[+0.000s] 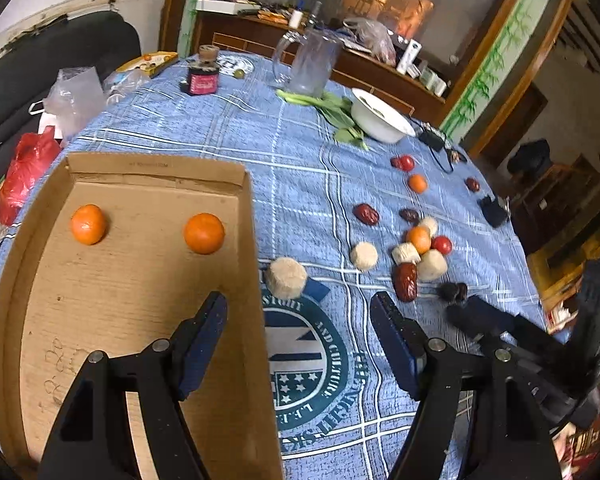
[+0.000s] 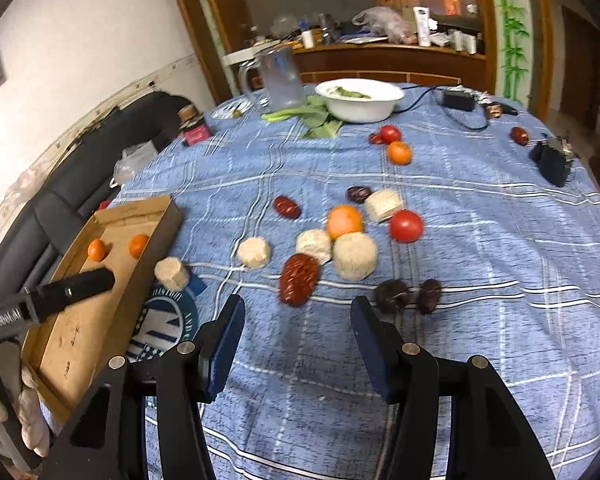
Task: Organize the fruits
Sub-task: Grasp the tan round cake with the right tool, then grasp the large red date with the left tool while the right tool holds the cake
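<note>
My left gripper (image 1: 298,312) stands released, jaws spread wide and holding nothing, straddling the right wall of the cardboard box (image 1: 256,280): one finger hangs over the box floor, the other over the blue plaid tablecloth (image 1: 300,184). My right gripper (image 2: 298,312) is likewise parted and empty, poised above the cloth just short of a large red date (image 2: 299,279), whose long axis runs from near-left to far-right, tilted slightly off upright in the right wrist view. Two dark dried fruits (image 2: 410,296) lie side by side just beside the right finger. The box is a shallow tray, its long axis running away from me; two oranges (image 1: 88,224) rest apart near its far end. A beige cylindrical cake (image 1: 286,278) sits on its side touching or just beside the box's outer wall. Further out is a cluster: a second beige cake (image 2: 355,256) touching an orange (image 2: 344,221), a flatter cake (image 2: 314,244) beside them, a tomato (image 2: 406,225) just right, and another cake (image 2: 383,205) lying on its side behind. A lone round cake (image 2: 253,253) and a smaller red date (image 2: 287,207) lie to the left, well apart. Beyond, another orange (image 2: 399,152) sits near a red tomato (image 2: 390,134). Farthest stand a white bowl (image 2: 360,110), leafy greens (image 2: 320,118) and a clear pitcher (image 2: 280,78).
</note>
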Available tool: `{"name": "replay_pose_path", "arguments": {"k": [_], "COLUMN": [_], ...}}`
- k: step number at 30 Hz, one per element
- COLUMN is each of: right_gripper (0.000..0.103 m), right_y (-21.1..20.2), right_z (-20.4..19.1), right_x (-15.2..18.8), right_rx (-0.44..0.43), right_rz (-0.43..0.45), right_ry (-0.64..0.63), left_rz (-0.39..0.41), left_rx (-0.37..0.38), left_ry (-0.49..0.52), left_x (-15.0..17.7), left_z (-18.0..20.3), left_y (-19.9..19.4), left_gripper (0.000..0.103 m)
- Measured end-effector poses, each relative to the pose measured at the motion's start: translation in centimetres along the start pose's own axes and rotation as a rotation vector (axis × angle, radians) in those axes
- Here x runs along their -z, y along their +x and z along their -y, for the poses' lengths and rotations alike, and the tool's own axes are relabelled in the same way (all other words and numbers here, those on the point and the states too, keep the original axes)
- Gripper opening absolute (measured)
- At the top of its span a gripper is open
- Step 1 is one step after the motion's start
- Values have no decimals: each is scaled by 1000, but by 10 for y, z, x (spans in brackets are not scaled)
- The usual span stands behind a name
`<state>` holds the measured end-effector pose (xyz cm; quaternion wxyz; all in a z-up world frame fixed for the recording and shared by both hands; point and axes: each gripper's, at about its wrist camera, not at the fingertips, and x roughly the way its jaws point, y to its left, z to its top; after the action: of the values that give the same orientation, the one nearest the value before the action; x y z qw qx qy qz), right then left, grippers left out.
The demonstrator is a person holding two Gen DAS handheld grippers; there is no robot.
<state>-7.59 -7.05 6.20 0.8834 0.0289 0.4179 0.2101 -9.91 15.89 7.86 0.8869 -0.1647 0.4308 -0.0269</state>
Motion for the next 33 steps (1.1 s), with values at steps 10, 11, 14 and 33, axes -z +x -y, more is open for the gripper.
{"name": "replay_pose_path", "arguments": {"k": [10, 11, 14, 33], "right_gripper": [60, 60, 59, 34], "right_y": [82, 87, 100, 5], "right_z": [-90, -94, -104, 37], "right_x": [-10, -11, -14, 40], "right_rx": [-126, -124, -108, 114], "right_rz": [-105, -109, -110, -103], "right_ry": [-196, -211, -250, -74], "left_rz": [39, 41, 46, -58], "left_rx": [-20, -21, -22, 51], "left_ry": [-102, -105, -111, 38], "left_x": [-2, -2, -3, 11], "left_z": [-50, -53, -58, 14], "left_y": [-19, -20, -22, 13], "left_gripper": [73, 73, 73, 73]}}
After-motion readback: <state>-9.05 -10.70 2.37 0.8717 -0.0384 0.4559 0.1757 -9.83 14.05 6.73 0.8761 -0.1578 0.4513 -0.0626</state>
